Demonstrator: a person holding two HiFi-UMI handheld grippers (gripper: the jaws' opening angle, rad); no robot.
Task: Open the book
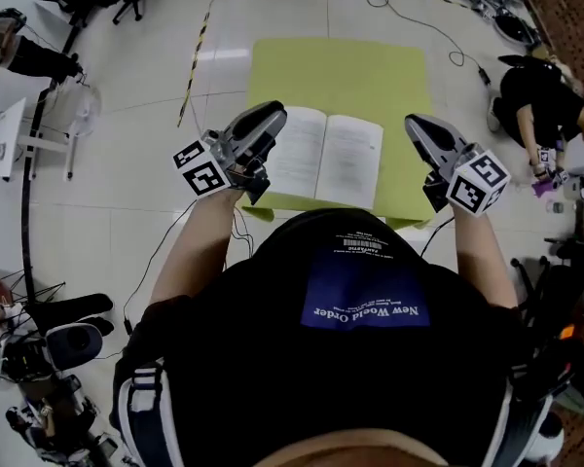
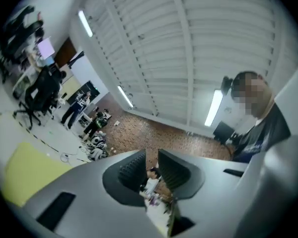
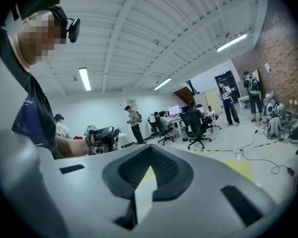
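On the yellow-green table [image 1: 370, 76], near its front edge, the book [image 1: 326, 159] lying flat and open, so apparently done. Left tool [image 1: 271, 117] slightly spread, empty; right tool [image 1: 417, 125] pressed together (nothing pinched). Best held raised, clear of the pages, with no brushing them shut.

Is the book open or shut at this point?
Open. The book lies spread flat on the yellow table, two white pages facing up on either side of the spine.
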